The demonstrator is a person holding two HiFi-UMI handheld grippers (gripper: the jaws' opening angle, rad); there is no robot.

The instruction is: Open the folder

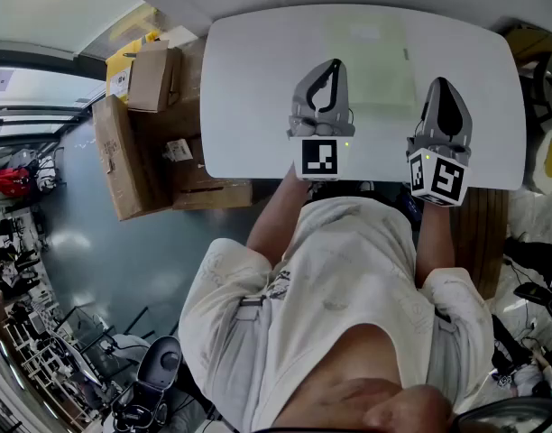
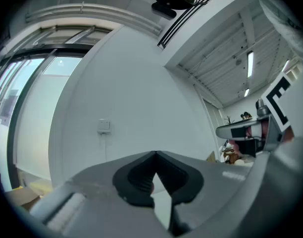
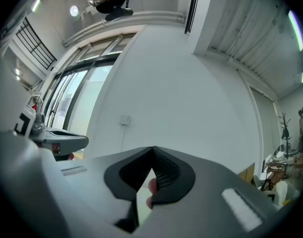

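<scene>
- The folder (image 1: 371, 66) is pale and half see-through. It lies flat and closed on the white table (image 1: 249, 79), toward the far side.
- In the head view, the folder is between the 2 grippers. The tip of the left gripper (image 1: 334, 63) is over its left edge, and I cannot tell if it touches.
- The right gripper (image 1: 441, 81) is just beside the right edge of the folder, above the near part of the table.
- In the left gripper view, the 2 jaws of the left gripper (image 2: 155, 153) meet at the tip, with nothing between them.
- In the right gripper view, the jaws of the right gripper (image 3: 152, 148) are also together at the tip and hold nothing.
- Both gripper views look at a plain white wall with 1 small white box (image 2: 103, 126) on it, not at the table.
- Brown cardboard boxes (image 1: 123, 152) stand on the floor just beside the left end of the table.
</scene>
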